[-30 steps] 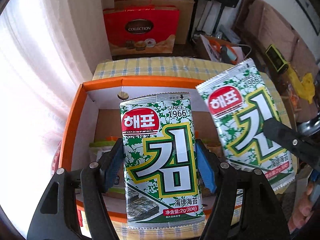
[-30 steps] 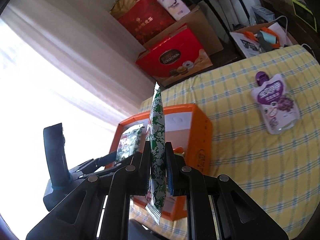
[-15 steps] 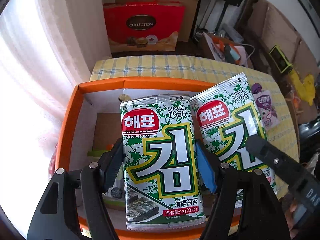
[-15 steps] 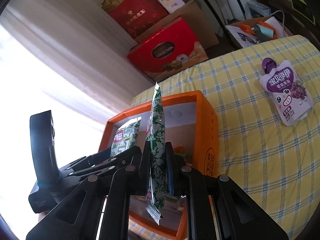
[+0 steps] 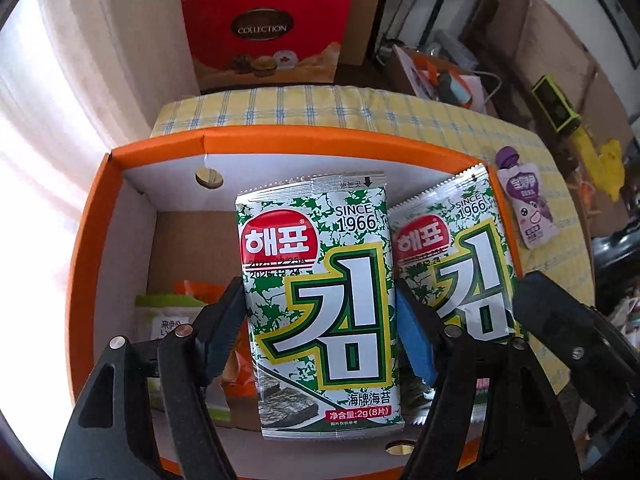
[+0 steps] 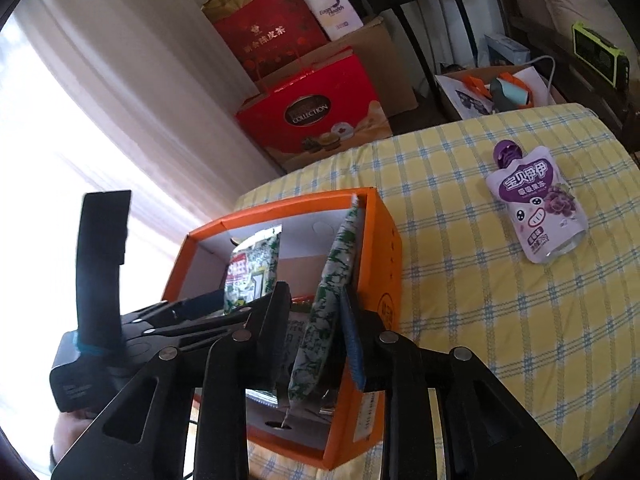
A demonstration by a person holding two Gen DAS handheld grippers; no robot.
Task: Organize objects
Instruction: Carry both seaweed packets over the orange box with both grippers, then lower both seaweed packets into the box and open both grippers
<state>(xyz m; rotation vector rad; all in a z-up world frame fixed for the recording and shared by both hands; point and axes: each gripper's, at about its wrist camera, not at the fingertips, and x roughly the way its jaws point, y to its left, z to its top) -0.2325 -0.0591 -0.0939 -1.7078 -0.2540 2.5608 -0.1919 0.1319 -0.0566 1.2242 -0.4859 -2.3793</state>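
Orange box (image 5: 96, 240) stands on a yellow checked tablecloth (image 6: 480, 320), near its left end, beside a bright curtained window.

Left gripper (image 5: 320, 328): clenched on a seaweed packet (image 5: 320, 300), held by its two side edges, printed face toward the camera, upright over the open box. The blue pad of the right finger is pressed against the packet's right edge; the left finger meets the left edge.

Right gripper (image 6: 316, 340): jaws have just been opening. A second seaweed packet (image 6: 332, 280) is seen edge-on between them, tilted, its top corner leaning against the box's right inner wall, its lower end down inside the box. The left finger stands clear of it; whether the right pad touches it cannot be told. In the left wrist view this packet (image 5: 460, 264) lies just right of the first, along the right wall.

More snack packs (image 5: 176, 320) are seen on the box floor, at the near left.

A purple drink pouch (image 6: 536, 200) lies flat on the cloth, well right of the box.

A red gift box (image 5: 264, 32) stands on the floor beyond the table's far end.
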